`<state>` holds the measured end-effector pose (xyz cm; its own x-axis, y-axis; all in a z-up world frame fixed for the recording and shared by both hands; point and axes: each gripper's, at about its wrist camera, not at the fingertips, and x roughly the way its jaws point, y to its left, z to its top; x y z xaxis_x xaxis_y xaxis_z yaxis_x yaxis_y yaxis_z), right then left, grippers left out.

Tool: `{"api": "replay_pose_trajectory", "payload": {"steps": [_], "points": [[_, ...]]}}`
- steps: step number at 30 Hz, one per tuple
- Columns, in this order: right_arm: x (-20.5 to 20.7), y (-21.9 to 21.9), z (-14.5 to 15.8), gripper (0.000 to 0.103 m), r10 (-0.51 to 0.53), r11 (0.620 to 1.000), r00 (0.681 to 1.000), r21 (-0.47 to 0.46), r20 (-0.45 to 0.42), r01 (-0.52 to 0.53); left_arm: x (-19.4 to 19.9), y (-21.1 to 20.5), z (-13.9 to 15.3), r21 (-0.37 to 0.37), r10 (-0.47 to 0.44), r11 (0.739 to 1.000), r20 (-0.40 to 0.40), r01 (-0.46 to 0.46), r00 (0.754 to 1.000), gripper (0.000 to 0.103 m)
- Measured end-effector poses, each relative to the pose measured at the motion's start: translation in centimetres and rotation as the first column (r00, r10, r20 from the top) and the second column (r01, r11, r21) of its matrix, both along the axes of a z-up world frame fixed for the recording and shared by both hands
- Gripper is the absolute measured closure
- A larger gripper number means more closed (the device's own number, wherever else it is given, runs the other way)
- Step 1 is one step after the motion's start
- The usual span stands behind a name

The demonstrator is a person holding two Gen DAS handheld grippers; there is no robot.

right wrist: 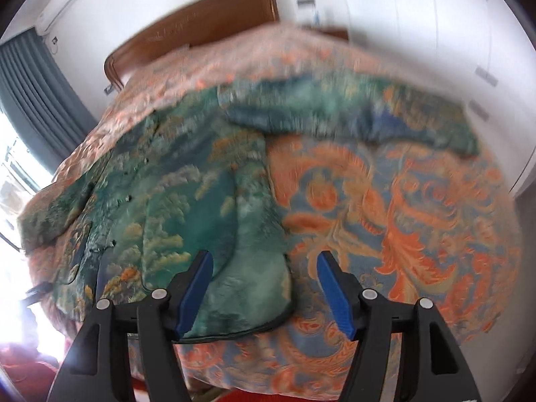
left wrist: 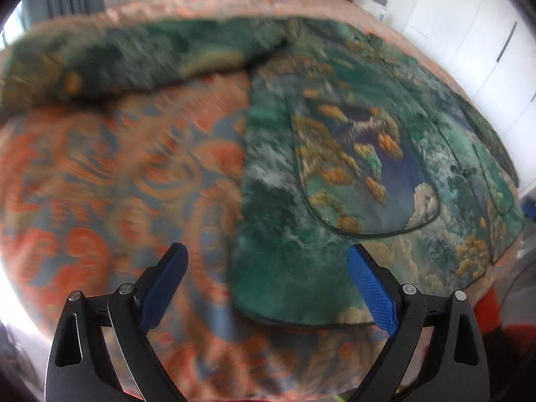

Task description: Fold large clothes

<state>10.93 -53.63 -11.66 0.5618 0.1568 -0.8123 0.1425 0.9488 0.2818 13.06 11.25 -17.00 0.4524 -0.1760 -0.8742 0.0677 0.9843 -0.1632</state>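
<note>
A large green patterned garment [left wrist: 351, 154] with yellow and blue print lies flat on a bed. One sleeve [left wrist: 134, 57] stretches out to the left in the left wrist view. It also shows in the right wrist view [right wrist: 187, 194], with the other sleeve [right wrist: 351, 117] stretched to the right. My left gripper [left wrist: 268, 284] is open and empty above the garment's lower left hem corner. My right gripper [right wrist: 264, 288] is open and empty above the garment's lower right hem corner.
The bed is covered by an orange and blue patterned bedspread [left wrist: 117, 174], seen also in the right wrist view [right wrist: 402, 207]. A brown headboard [right wrist: 194, 23] stands at the far end. White wardrobe doors [left wrist: 469, 33] are to the right, grey curtains [right wrist: 37, 97] to the left.
</note>
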Motion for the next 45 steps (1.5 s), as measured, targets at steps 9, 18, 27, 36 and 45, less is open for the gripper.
{"api": "replay_pose_trajectory", "payload": {"steps": [9,18,27,36,45], "points": [[3.8,2.3,-4.1,0.035,0.195,0.979,0.967,0.094,-0.166,-0.181,0.0,-3.0,-2.0,0.069,-0.075,0.995,-0.061,0.079,0.995,0.066],[3.3,3.8,-1.0,0.089,0.242,0.970,0.957,0.010,-0.161,-0.244,-2.2,-2.8,0.9,0.054,-0.105,0.993,-0.026,0.107,0.994,0.091],[0.7,3.2,1.3,0.090,0.271,0.962,0.944,0.016,-0.187,-0.273,-3.9,-2.4,0.6,0.067,-0.152,0.985,-0.078,0.157,0.985,0.091],[0.8,2.9,-3.0,0.067,0.166,0.986,0.966,0.003,-0.198,-0.169,-0.4,-1.9,0.3,0.108,-0.089,0.990,-0.034,0.092,0.995,0.064],[0.2,-0.8,1.4,0.044,0.013,0.999,0.998,-0.044,-0.059,-0.016,1.2,-2.2,7.7,0.205,-0.029,0.979,0.253,-0.025,0.967,0.013]]}}
